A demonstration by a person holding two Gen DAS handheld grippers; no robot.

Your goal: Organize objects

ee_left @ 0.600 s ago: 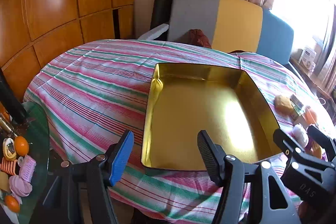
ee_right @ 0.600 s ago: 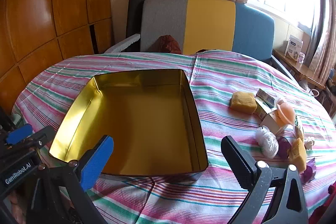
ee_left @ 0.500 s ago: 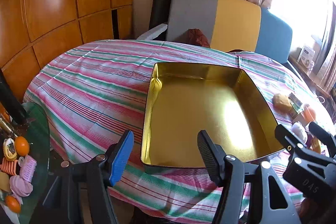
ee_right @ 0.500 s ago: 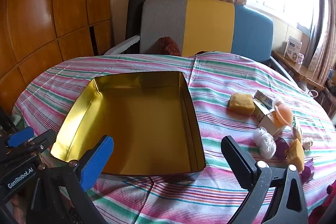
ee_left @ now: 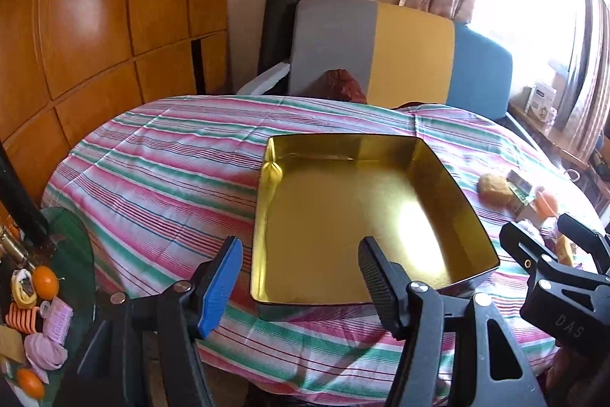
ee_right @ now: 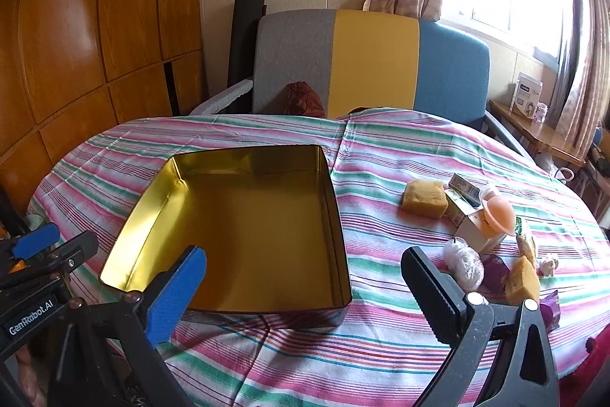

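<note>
Gold tin (ee_right: 244, 227) sits open on bench (ee_right: 381, 155) w/ striped cloth, nothing inside, slightly left of centre in right-wrist view.

Left hand-held gripper (ee_left: 299, 277): released, jaws wide apart, nothing between; hovers over near bench edge, right finger over tin's near rim in view. Right hand-held gripper (ee_right: 305, 285): also released, wide, holding nothing; hangs above tin's near-right corner.

Loose items clustered right of tin, apart from it: yellow sponge (ee_right: 424, 198), small cartons (ee_right: 463, 193) just beside it, peach lid (ee_right: 497, 214) on a white box (ee_right: 472, 235), clear bag wad (ee_right: 463, 261), second sponge (ee_right: 522, 279), purple wrapper (ee_right: 495, 269). Cluster packed tight, pieces touching/overlapping; right gripper's black finger partly blocks bag wad in its own view. From left wrist, right gripper body hides most of the cluster.

Around: grey/yellow/blue chair (ee_right: 373, 63) behind bench, dark red bag (ee_right: 305, 100) on its seat, black roll (ee_right: 244, 44) against wall, wood panels (ee_right: 76, 25) left. Green side table (ee_left: 72, 254) w/ oranges (ee_left: 45, 282) lower-left in left view.
</note>
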